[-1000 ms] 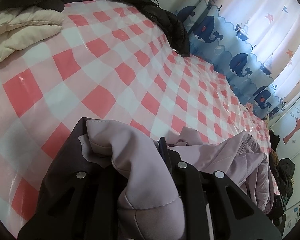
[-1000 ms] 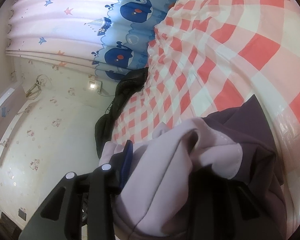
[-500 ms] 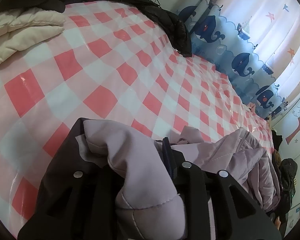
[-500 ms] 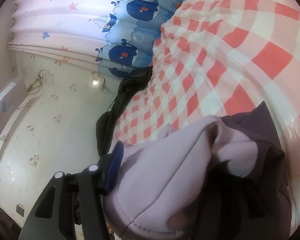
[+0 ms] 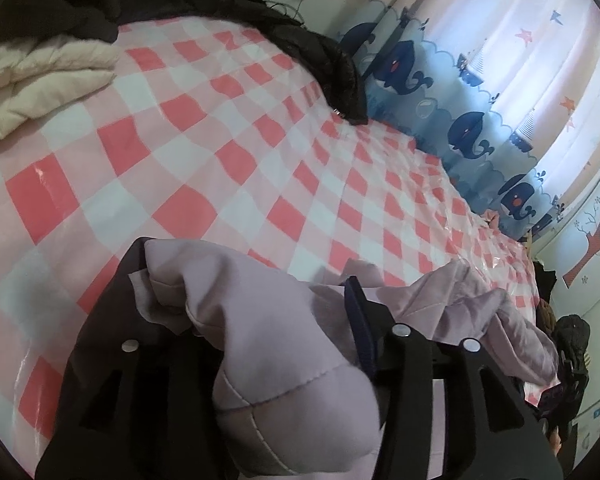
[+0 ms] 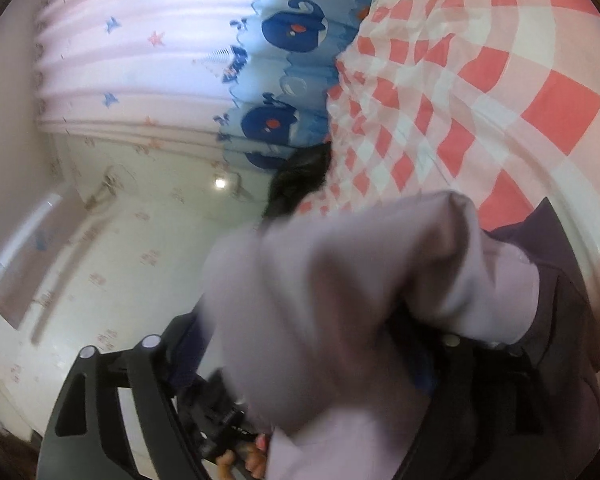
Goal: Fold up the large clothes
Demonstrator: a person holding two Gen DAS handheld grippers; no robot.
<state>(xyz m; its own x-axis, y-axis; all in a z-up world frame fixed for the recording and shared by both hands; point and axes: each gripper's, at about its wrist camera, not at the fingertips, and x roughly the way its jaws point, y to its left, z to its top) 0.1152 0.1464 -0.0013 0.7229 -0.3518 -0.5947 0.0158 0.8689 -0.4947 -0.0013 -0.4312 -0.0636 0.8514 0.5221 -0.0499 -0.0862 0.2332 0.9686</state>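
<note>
A lilac padded jacket [image 5: 260, 340] with a dark purple lining lies bunched at the near edge of the red-and-white checked bed cover [image 5: 220, 140]. My left gripper [image 5: 252, 292] straddles a puffy fold of it. Its jaws are opening; the fold still fills the gap and leans on the blue pad of the right finger [image 5: 356, 316], while dark lining hides the left finger. In the right wrist view the same jacket [image 6: 360, 280] bulges between the widely spread fingers of my right gripper [image 6: 308, 320], whose jaws are also opening. The picture is blurred.
A cream quilted garment [image 5: 32, 76] lies at the bed's far left and a black jacket [image 5: 300, 40] along its far edge. The whale-print curtain [image 5: 480, 80] hangs behind. Dark clothes [image 5: 572, 340] are piled at the right. A person's fingers [image 6: 240, 460] show below the right gripper.
Both pairs of jaws have spread apart and the lilac fabric has puffed out loosely between them. The right gripper's view has tilted a little; the left has hardly shifted.
</note>
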